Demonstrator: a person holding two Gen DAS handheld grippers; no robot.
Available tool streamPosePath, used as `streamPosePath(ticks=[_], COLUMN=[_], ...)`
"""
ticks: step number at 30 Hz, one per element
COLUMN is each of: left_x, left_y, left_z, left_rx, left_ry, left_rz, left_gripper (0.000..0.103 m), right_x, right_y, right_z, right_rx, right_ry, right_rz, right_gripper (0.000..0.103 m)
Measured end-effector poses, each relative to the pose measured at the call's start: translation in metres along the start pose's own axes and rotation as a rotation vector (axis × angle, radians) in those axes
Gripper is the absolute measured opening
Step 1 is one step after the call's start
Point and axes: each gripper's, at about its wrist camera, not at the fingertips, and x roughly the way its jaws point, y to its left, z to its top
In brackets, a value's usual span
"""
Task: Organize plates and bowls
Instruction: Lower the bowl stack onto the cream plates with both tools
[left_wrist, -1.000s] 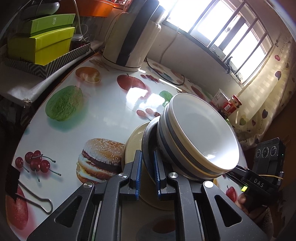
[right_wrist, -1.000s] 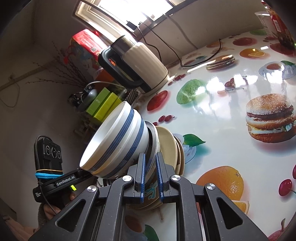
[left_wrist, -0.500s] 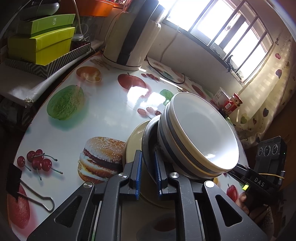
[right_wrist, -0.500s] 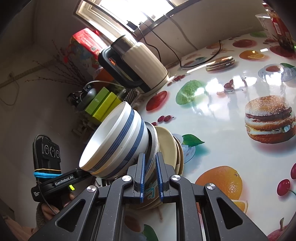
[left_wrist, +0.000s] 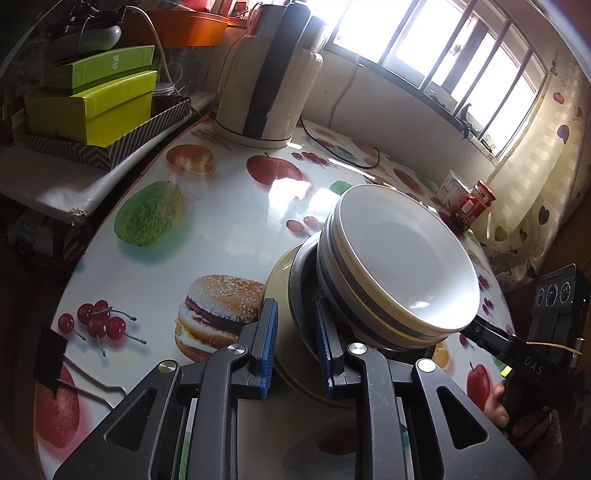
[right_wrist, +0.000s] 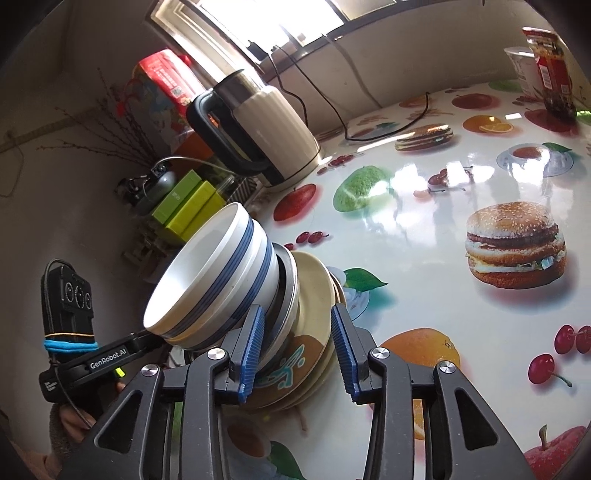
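Two nested white bowls with blue stripes (left_wrist: 399, 266) (right_wrist: 207, 280) sit on a dark plate (left_wrist: 301, 280) (right_wrist: 288, 280), which rests on cream plates (left_wrist: 277, 295) (right_wrist: 314, 295). The whole stack stands on the fruit-print table (left_wrist: 221, 229). My left gripper (left_wrist: 295, 343) is at the near rim of the stack. Its jaws are opening, with the plate rims between the blue pads and a gap showing. My right gripper (right_wrist: 297, 332) is at the opposite rim. Its jaws are also opening, wider, and stand off the plates on both sides.
A cream electric kettle (left_wrist: 266, 81) (right_wrist: 266, 122) with its cord stands at the far table edge. Green boxes (left_wrist: 92, 103) are stacked on a shelf to the left. A cup and a red jar (left_wrist: 465, 199) stand near the curtain. A binder clip (left_wrist: 51, 350) lies at the near left.
Both grippers were shut on the plate rims and have now spread their jaws off them, the right one further. The stack and both hands have stayed in place.
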Motion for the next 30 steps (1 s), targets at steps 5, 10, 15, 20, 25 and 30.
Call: streamPosePath(ticks=[5,10,15,20,25,30], left_x=[-0.005,-0.010,-0.017,-0.024,-0.030,-0.037], left_y=[-0.001,-0.002,-0.003,-0.009,-0.016,-0.022], left_z=[-0.001,-0.003,-0.007,-0.010,-0.014,-0.017], left_rx=[0.006,0.009,0.014,0.035,0.058,0.077], left_ry=[-0.008,-0.011,-0.021,-0.034,-0.047,-0.064], left_rz=[0.014,0.025,0.036,0.047,0.060,0.074], left_gripper=[0.024,0.030,0.038,0.043,0.044,0.044], right_x=[-0.005,-0.008,-0.013,-0.017,-0.024,-0.032], right_y=[0.003,0.010,0.018,0.024,0.026,0.031], right_z=[-0.001,-0.003,-0.006,-0.010,-0.012,-0.015], right_rx=[-0.014,-0.046,-0.084,-0.104,-0.106,-0.119], right_ry=[-0.007,-0.011,-0.018,-0.025,-0.037,-0.047], right_rz=[-0.030,-0.056,-0.083,-0.101,-0.108,-0.117], right_gripper=[0.048,0.054,0.058,0.060,0.061,0.061])
